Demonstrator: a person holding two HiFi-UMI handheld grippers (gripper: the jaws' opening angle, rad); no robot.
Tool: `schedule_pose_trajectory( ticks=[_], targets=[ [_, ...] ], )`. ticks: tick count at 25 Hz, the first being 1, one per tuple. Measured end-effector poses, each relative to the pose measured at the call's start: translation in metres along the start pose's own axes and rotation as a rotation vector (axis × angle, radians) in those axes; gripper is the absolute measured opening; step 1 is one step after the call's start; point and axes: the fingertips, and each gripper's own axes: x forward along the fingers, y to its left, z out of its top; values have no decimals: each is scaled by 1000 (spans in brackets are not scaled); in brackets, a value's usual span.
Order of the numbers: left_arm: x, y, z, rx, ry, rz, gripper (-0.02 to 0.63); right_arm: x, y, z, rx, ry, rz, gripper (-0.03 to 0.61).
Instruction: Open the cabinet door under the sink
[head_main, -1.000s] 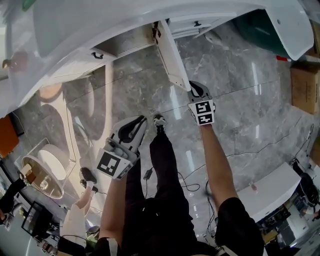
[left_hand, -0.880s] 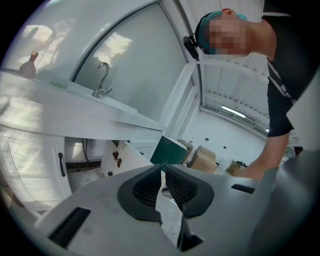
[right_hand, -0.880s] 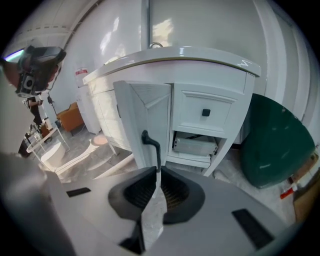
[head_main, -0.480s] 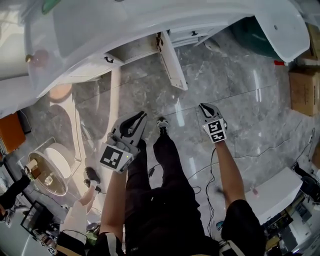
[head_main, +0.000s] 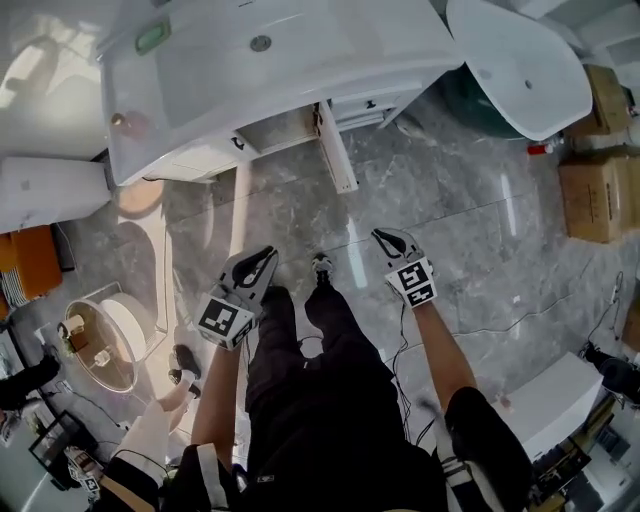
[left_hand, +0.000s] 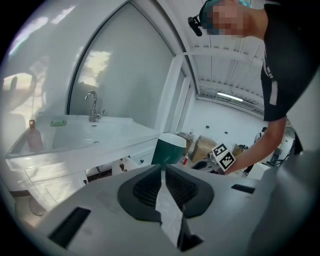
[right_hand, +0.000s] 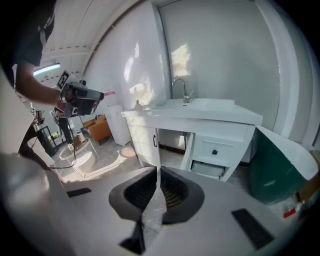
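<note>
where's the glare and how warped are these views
Head view: light streaks glare off the glossy floor, and the wide lens bows the sink edges. Left gripper view: a sunlit patch on the wall, dark rounded corners. Right gripper view: similar wall glare; the open cabinet door looks sharp.

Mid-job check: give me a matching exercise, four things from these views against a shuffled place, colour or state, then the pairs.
Things:
1. cabinet door
2. left claw
3. soap dish
4. cardboard boxes

Descriptions:
A. green, lying on the sink top
B. on the floor at the head view's right edge
C. swung wide open below the sink top
D. shut, nothing between its jaws

Pairs: 1-C, 2-D, 3-A, 4-B
</note>
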Motion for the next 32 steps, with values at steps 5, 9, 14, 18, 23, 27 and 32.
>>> schedule_pose_trajectory(
  ticks=[5,9,14,18,23,27,32],
  targets=[
    [-31,-18,6,-26,-6,33,34,-37,34,21,-86,24,0,80],
    [-45,-25,20,-17,-20,45,34,-57,48,26,-61,24,10,80],
    [-54,-36,40,-9,-80,71,34,-70,69,45,-31,4,27,80],
    [-61,-45,46,11,-109,77,34,-73,84,65,-58,-39,47,80],
    [-71,-45,49,8,-132,107,34,-76,90,79,-83,-74,59,80],
    [-76,-37,53,-3,-160,125,34,-76,91,91,-103,-90,65,80],
    [-73,-36,61,-9,-190,132,34,-76,87,94,-112,-94,67,80]
  ],
)
